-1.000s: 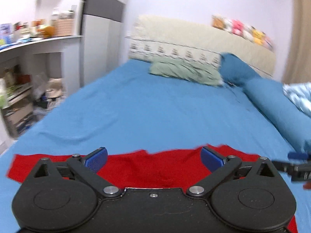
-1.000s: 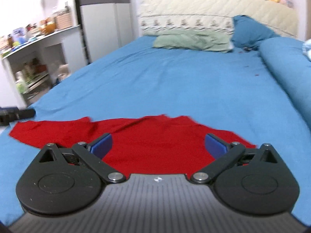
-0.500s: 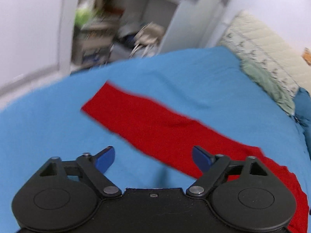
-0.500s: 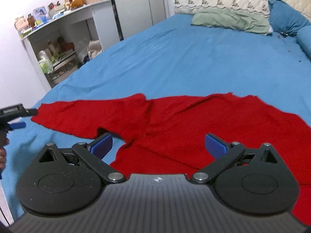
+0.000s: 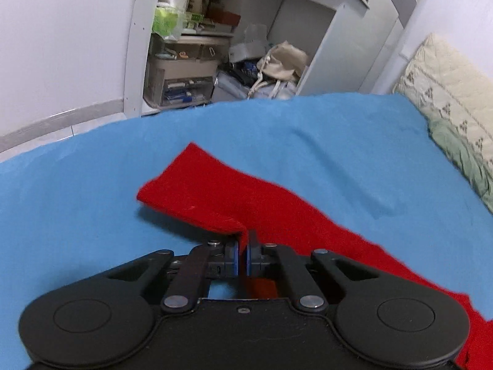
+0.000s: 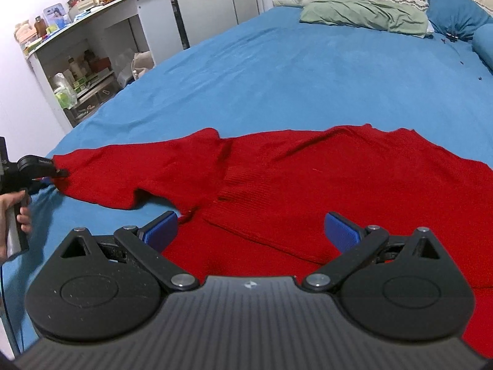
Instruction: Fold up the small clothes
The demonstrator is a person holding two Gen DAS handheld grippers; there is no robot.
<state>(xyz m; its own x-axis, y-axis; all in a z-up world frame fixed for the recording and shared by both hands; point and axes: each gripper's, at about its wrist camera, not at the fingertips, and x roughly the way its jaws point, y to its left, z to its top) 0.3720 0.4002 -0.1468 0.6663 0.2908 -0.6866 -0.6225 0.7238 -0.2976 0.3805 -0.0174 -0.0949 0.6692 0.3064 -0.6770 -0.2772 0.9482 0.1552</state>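
Observation:
A red knit sweater [image 6: 308, 178] lies spread on the blue bed sheet [image 6: 277, 71], one sleeve [image 6: 123, 172] stretched to the left. My left gripper [image 5: 242, 254] is shut on the near edge of that sleeve [image 5: 215, 197] near its cuff and lifts the edge slightly. In the right wrist view the left gripper [image 6: 54, 169] shows at the sleeve's end. My right gripper [image 6: 251, 231] is open, its blue pads [image 6: 160, 229] hovering over the sweater's body near the hem.
A white desk with cluttered shelves [image 5: 191, 71] stands past the bed's left side. A green pillow [image 6: 363, 15], blue pillows [image 6: 453, 9] and a cream headboard [image 5: 456, 80] are at the far end.
My left gripper has swung left to the sleeve end and shut on its edge. My right gripper has moved closer over the sweater's body, staying open.

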